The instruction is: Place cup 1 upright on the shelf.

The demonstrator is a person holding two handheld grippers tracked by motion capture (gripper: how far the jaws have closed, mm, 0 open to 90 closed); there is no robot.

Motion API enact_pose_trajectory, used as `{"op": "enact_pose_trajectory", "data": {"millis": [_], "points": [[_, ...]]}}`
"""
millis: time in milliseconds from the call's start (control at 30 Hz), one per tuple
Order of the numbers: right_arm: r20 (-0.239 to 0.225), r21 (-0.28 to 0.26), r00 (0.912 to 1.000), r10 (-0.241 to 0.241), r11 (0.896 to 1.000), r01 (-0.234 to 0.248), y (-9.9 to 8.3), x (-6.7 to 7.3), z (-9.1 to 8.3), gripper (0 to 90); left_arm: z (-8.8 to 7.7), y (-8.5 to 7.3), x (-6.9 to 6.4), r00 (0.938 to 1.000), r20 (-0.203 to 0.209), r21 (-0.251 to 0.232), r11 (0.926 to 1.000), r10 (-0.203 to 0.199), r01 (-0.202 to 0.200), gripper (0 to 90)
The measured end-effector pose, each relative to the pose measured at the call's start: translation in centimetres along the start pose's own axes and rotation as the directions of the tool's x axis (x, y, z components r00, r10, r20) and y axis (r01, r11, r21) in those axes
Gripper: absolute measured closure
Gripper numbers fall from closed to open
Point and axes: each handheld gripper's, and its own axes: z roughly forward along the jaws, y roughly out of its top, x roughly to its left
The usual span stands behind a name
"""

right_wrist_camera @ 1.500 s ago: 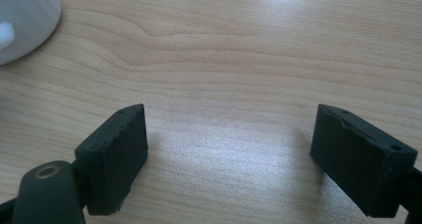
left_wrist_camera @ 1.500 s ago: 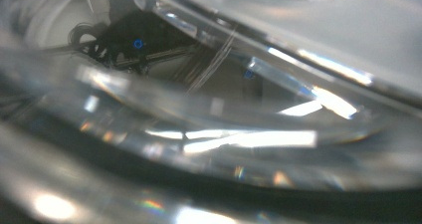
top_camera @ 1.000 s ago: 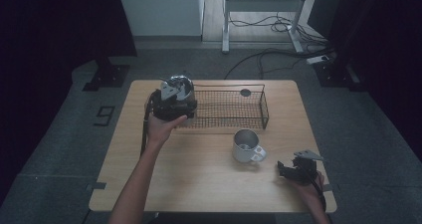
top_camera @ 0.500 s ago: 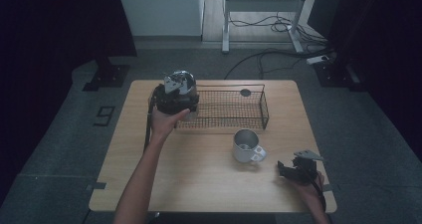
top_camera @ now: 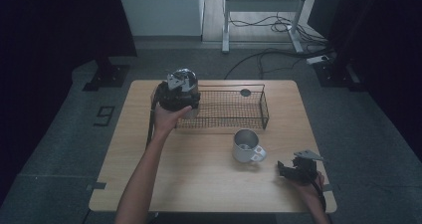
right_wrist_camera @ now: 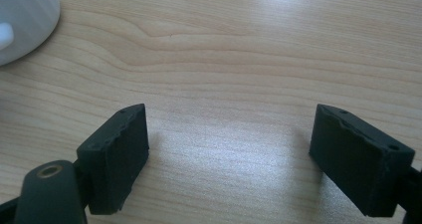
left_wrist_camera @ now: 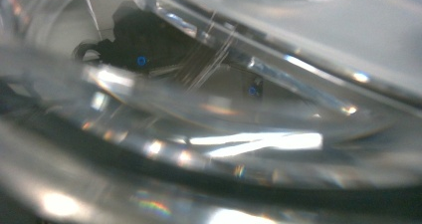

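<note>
**Glass held over the basket's left end**

A clear glass point(top_camera: 185, 79) is pinched in the left tongs point(top_camera: 180, 97) above the left end of the wire basket point(top_camera: 259, 102), near the tabletop's point(top_camera: 199, 174) far edge. The right tongs point(top_camera: 291, 170) are spread and empty at the near right corner, with a white mug point(top_camera: 246, 146) just beside them.

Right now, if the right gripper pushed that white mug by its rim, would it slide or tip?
The mug stands upright on smooth wood table, so it would probably slide. It looks empty, likely light. A push high on the rim might tip it; its side handle may make it swivel.
</note>
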Motion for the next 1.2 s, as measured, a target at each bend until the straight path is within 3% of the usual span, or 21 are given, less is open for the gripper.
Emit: {"op": "enact_pose_trajectory", "data": {"millis": [333, 733, 1200], "points": [[0.001, 0.0, 1.0, 0.0, 1.0, 0.0, 0.0, 0.0, 0.0, 15.4, 0.6, 0.8, 0.0, 1.0, 0.004, -0.008, 1.0, -0.003, 0.003, 4.0], [0.001, 0.0, 1.0, 0.001, 1.0, -0.001, 0.0, 0.0, 0.0, 15.4, 2.0, 1.2, 0.3, 0.9999, -0.01, 0.018, 0.9998, -0.004, 0.004, 4.0], [0.0, 0.0, 1.0, 0.001, 1.0, -0.001, 0.0, 0.0, 0.0, 15.5, 4.4, 1.0, 0.4, 0.9991, -0.019, 0.028, 0.9988, -0.039, 0.04, 4.0]]}}
